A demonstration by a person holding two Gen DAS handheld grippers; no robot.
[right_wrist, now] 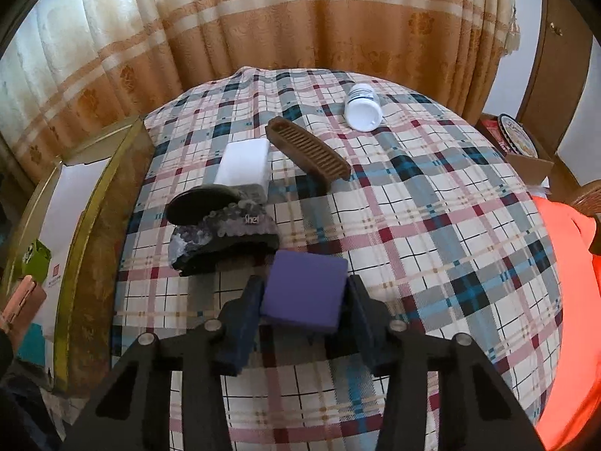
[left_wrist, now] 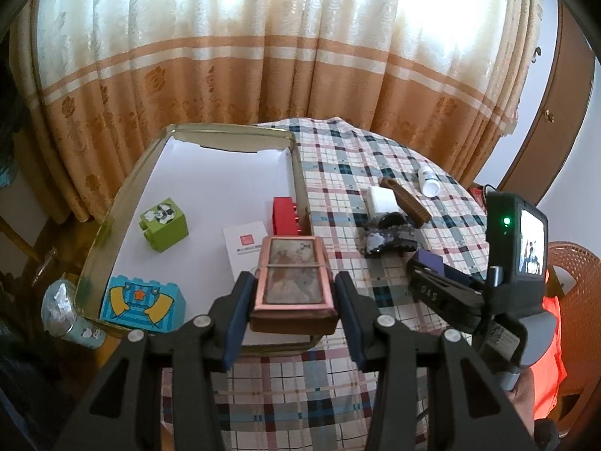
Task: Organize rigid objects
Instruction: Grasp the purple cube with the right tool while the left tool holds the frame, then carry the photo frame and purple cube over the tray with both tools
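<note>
My left gripper (left_wrist: 293, 297) is shut on a copper-coloured rectangular case (left_wrist: 293, 282) and holds it above the near right part of the open tray (left_wrist: 112, 218). The tray holds a green block (left_wrist: 164, 224), a blue block (left_wrist: 141, 302), a red block (left_wrist: 285, 214) and a white card (left_wrist: 244, 251). My right gripper (right_wrist: 306, 297) is shut on a purple block (right_wrist: 306, 287) just above the checked tablecloth (right_wrist: 432, 225). On the cloth lie a white block (right_wrist: 244, 169), a brown comb-like piece (right_wrist: 308, 150), a white bottle (right_wrist: 362, 107) and a dark hair clip (right_wrist: 221, 225).
A curtain hangs behind the table. A brown cabinet (right_wrist: 556, 56) stands at the right, with a small box (right_wrist: 514, 143) beside the table edge. Orange cloth (right_wrist: 571, 300) lies at the right. A crumpled wrapper (left_wrist: 64, 312) sits left of the tray.
</note>
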